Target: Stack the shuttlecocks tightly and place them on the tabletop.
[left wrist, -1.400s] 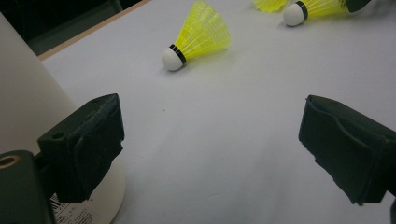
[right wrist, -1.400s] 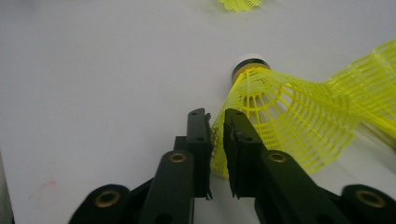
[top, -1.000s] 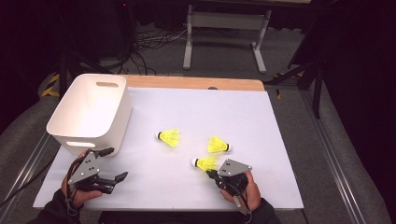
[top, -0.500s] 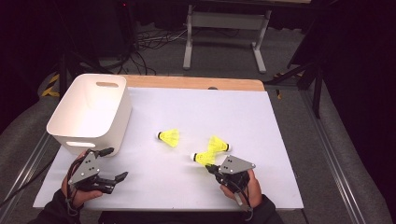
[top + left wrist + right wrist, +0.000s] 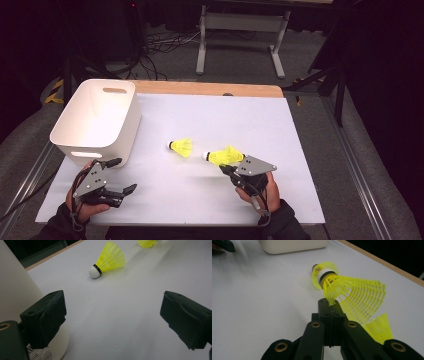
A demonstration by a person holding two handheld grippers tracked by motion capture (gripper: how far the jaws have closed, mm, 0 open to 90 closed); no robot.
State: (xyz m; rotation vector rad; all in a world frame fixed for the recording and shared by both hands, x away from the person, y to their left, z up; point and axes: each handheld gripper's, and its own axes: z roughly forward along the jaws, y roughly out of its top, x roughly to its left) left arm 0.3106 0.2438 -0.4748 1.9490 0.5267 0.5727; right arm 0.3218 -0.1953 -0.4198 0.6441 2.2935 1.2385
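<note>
My right gripper [image 5: 225, 169] is shut on the mesh skirt of a yellow shuttlecock [image 5: 219, 157] and holds it a little above the white table sheet [image 5: 280, 130], cork pointing left. In the right gripper view the closed jaws [image 5: 329, 306] pinch the skirt's edge of that shuttlecock [image 5: 352, 295]. A second shuttlecock [image 5: 181, 147] lies on the sheet to the left. A third one [image 5: 380, 327] lies just behind the held one. My left gripper [image 5: 123, 175] rests open near the front left corner, nothing between its fingers [image 5: 45, 315]; the second shuttlecock [image 5: 108, 260] lies ahead of it.
A white plastic bin [image 5: 100, 120] with handle slots stands at the left of the table, close beside my left gripper. A wooden table edge [image 5: 210, 89] runs along the back. Dark floor, cables and a stand's metal legs [image 5: 240, 30] lie beyond.
My right gripper has risen with the shuttlecock, lifting it off the sheet. The left gripper and the other shuttlecocks have not moved.
</note>
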